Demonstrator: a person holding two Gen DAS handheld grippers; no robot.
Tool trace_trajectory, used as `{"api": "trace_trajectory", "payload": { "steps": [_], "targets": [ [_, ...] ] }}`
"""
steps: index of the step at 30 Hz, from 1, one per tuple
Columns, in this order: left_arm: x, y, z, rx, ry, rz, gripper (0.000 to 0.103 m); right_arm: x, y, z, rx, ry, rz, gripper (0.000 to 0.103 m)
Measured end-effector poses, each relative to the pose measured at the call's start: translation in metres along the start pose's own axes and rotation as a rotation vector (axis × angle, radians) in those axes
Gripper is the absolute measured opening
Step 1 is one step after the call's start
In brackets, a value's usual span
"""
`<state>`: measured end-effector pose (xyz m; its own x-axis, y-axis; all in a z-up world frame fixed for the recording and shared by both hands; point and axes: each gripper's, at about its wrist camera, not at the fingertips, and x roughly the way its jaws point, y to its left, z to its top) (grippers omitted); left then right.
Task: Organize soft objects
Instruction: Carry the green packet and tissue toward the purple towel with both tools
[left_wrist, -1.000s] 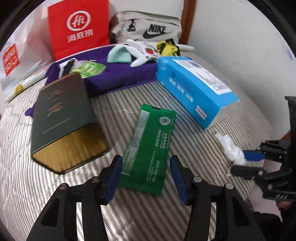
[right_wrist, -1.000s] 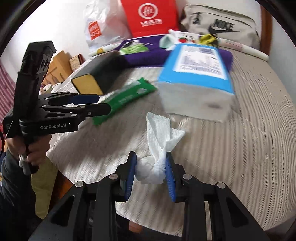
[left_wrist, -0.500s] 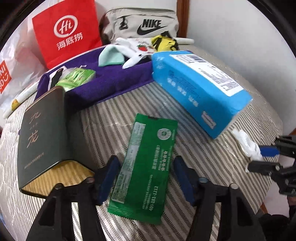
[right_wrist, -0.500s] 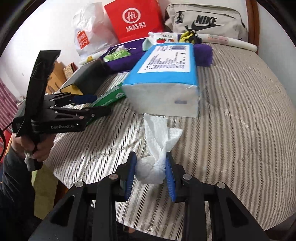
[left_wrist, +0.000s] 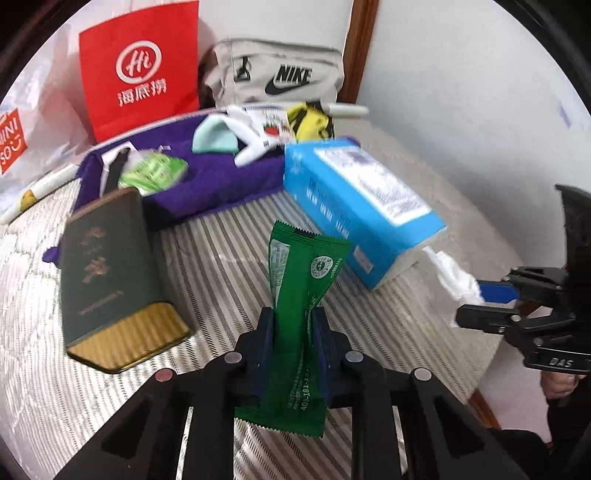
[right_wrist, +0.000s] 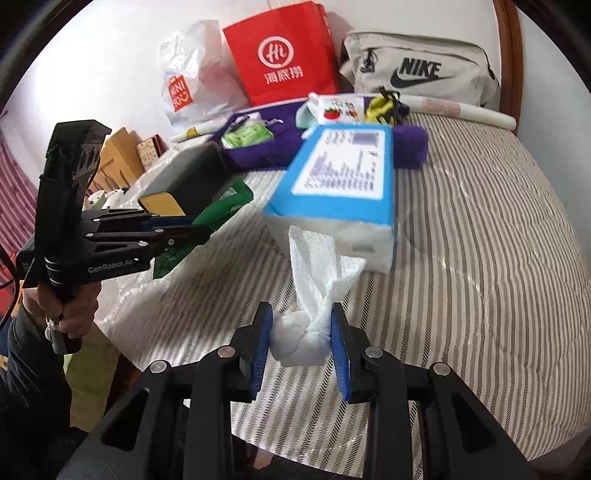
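Fingers closing on green packet

Left gripper (left_wrist: 293, 334) was closing its fingers on the green packet (left_wrist: 304, 291), pinched between them above the bed (left_wrist: 229, 273), probably for sorting. Right gripper (right_wrist: 301, 343) fingers gripped the knotted tissue (right_wrist: 308, 325) between them.

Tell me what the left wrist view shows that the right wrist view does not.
Only the left wrist view: the green packet's printed face and its pinch in the closing left gripper. Only the right wrist view: the brown boxes beside the bed, the hand holding the left gripper, and the knotted tissue held in the right gripper. Both: the blue pack, red bag and Nike bag.
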<state>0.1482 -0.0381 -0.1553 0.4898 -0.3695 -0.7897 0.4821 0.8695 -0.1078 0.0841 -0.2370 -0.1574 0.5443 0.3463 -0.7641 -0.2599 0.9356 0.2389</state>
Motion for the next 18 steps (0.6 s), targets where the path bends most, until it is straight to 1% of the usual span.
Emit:
{"api": "trace_trajectory", "payload": {
  "steps": [4,8,11,15,18],
  "targets": [
    [-0.020,0.007,0.006,-0.010,-0.027,0.040,0.020,-0.009,0.004,0.012,-0.013,-0.021,0.021,0.031],
    [-0.040,0.026,0.004,-0.067,-0.055,0.050,0.020,-0.015,0.006,0.024,-0.027,-0.041,0.025,0.031],
    [-0.053,0.041,0.003,-0.102,-0.069,0.092,0.020,-0.019,0.005,0.036,-0.033,-0.052,0.036,0.031],
    [-0.062,0.062,0.001,-0.149,-0.076,0.132,0.020,-0.020,0.004,0.054,-0.057,-0.075,0.025,0.031],
    [-0.065,0.079,0.007,-0.187,-0.084,0.153,0.020,-0.019,0.001,0.071,-0.059,-0.093,0.020,0.031]
  ]
}}
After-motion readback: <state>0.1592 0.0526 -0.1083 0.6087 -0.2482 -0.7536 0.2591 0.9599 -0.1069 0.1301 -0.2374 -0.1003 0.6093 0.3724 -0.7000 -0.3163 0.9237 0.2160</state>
